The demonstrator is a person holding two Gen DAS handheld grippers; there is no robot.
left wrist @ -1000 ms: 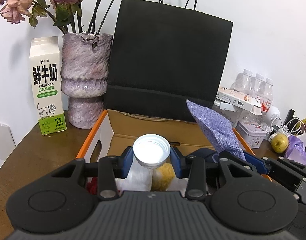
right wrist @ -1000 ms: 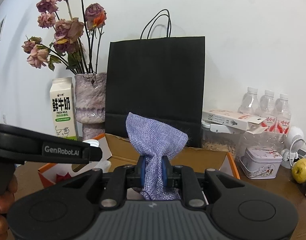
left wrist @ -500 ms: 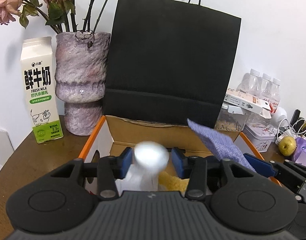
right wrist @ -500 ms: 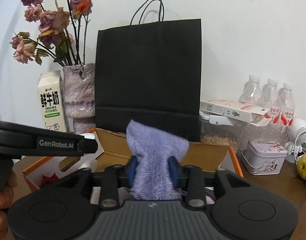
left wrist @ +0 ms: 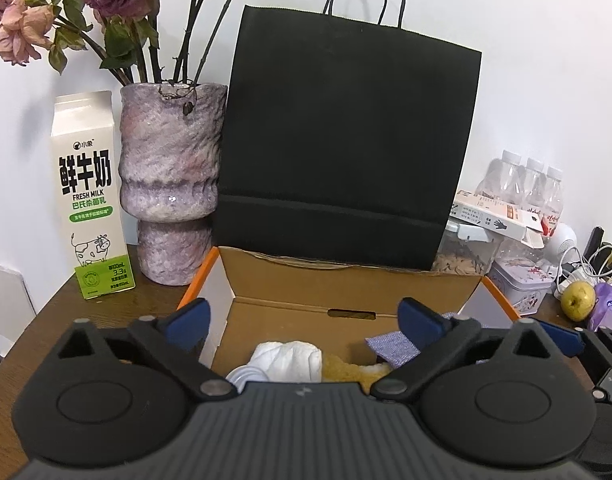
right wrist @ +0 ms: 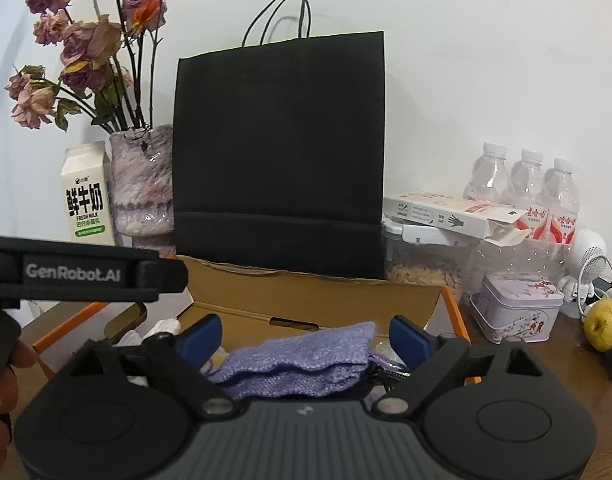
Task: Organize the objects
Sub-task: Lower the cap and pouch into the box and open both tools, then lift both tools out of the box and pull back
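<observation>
The cardboard box (left wrist: 346, 292) stands open-topped, so there's clear room straight above it. Right behind it the black paper bag (left wrist: 346, 140) walls off the back. Left of the box, vase (left wrist: 169, 184) and milk carton (left wrist: 89, 196) crowd the surface (left wrist: 105, 312); right, a tin (right wrist: 518, 308) sits close.

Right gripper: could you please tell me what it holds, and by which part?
Nothing: the right gripper is opening, pads clear of the lilac knitted pouch lying in the cardboard box.

Behind the matt brown corrugated cardboard box (left wrist: 346, 292) stands a matt black paper bag (left wrist: 346, 140); inside lies a coarse-woven lilac cloth pouch (right wrist: 306, 356).
</observation>
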